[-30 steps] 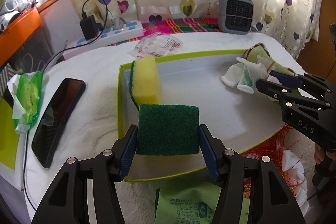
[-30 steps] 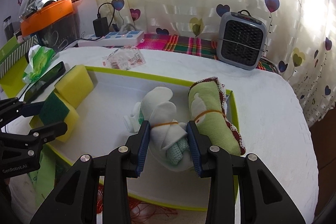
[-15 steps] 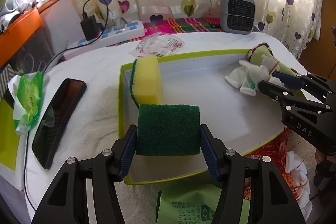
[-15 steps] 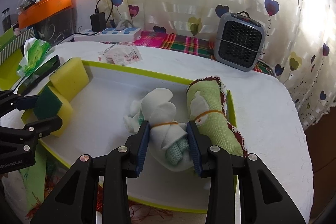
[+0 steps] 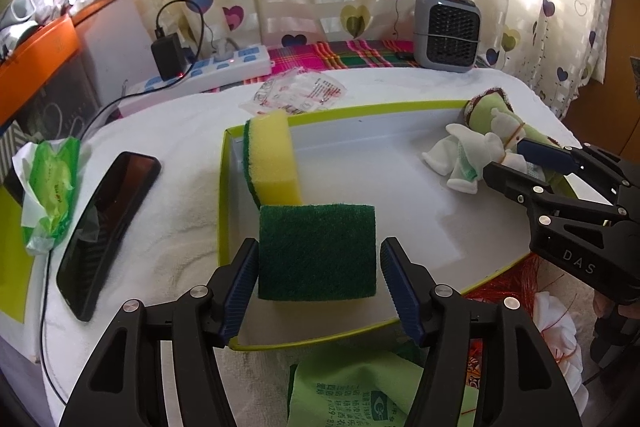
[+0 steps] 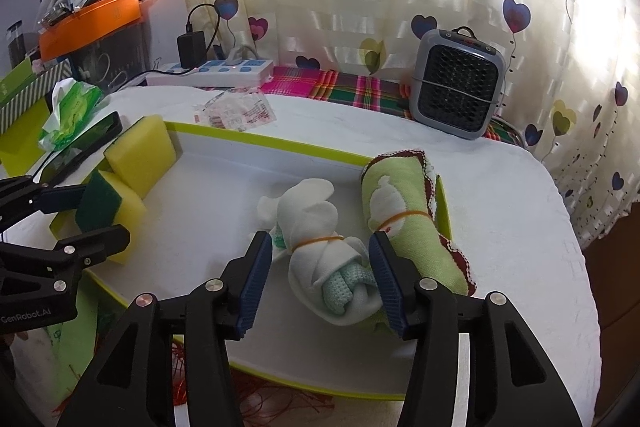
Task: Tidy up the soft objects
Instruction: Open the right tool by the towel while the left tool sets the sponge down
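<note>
Two sponges (image 5: 316, 251) and two cloth rolls (image 6: 332, 259) in one tray (image 6: 304, 155), both grippers' fingers (image 5: 240, 283) slack around theirs.

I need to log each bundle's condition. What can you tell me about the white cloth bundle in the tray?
The white cloth bundle is soft white fabric rolled around a pale green knit piece that shows at its near end, cinched mid-length by an orange rubber band. It lies on its side on the floor of the green-rimmed tray, beside the green rolled towel. The right gripper straddles its near end, fingers open on either side.
</note>
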Motion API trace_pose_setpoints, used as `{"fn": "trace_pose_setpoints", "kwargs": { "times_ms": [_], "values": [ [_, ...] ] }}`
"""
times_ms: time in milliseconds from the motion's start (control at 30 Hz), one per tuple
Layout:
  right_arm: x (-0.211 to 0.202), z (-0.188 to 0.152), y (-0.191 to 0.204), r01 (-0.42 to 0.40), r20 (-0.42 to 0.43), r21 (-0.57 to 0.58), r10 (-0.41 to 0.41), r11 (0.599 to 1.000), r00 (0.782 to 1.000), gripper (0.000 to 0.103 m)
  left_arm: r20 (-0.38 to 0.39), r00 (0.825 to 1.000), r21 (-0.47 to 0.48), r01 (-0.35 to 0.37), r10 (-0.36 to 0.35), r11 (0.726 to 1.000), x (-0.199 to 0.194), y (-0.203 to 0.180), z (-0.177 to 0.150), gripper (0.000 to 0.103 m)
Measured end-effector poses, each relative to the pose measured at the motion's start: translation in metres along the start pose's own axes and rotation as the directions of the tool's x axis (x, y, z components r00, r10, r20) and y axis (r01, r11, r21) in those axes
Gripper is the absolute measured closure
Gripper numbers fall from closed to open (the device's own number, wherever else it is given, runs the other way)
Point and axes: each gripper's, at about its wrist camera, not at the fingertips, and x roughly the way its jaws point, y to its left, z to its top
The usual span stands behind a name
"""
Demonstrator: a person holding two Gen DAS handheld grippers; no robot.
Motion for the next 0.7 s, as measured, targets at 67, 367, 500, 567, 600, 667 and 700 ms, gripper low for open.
{"fn": "trace_pose_setpoints", "kwargs": {
  "times_ms": [67,367,500,567,600,667,700],
  "values": [
    [-0.001,0.000,0.000,-0.001,0.002,0.005,0.001,1.000,1.000,0.051,0.004,1.000,-0.005,0.000,0.000,1.000,-0.001,0.001,0.000,0.041],
    [-0.005,-0.001,-0.001,-0.014,0.015,0.017,0.014,1.000,1.000,0.048,0.034,0.999,-0.025,0.013,-0.012,1.000,-0.010,0.004,0.000,0.041],
    [-0.007,-0.002,-0.002,-0.016,0.020,0.020,0.015,1.000,1.000,0.048,0.035,0.999,-0.026,0.018,-0.017,0.999,-0.012,0.004,-0.001,0.041],
    [-0.008,-0.002,-0.003,-0.015,0.021,0.026,0.015,1.000,1.000,0.048,0.035,0.999,-0.027,0.021,-0.020,0.999,-0.014,0.003,-0.002,0.041],
    [-0.009,-0.003,-0.003,-0.015,0.022,0.029,0.015,0.999,1.000,0.048,0.037,0.999,-0.027,0.024,-0.023,0.999,-0.016,0.003,-0.003,0.041],
    [-0.011,-0.003,-0.004,-0.015,0.024,0.035,0.014,0.999,1.000,0.048,0.039,0.999,-0.033,0.027,-0.026,0.999,-0.018,0.004,-0.003,0.041],
    [-0.013,-0.004,-0.005,-0.016,0.026,0.037,0.015,0.999,1.000,0.048,0.041,0.999,-0.035,0.029,-0.028,0.999,-0.020,0.004,-0.004,0.041]
  ]
}}
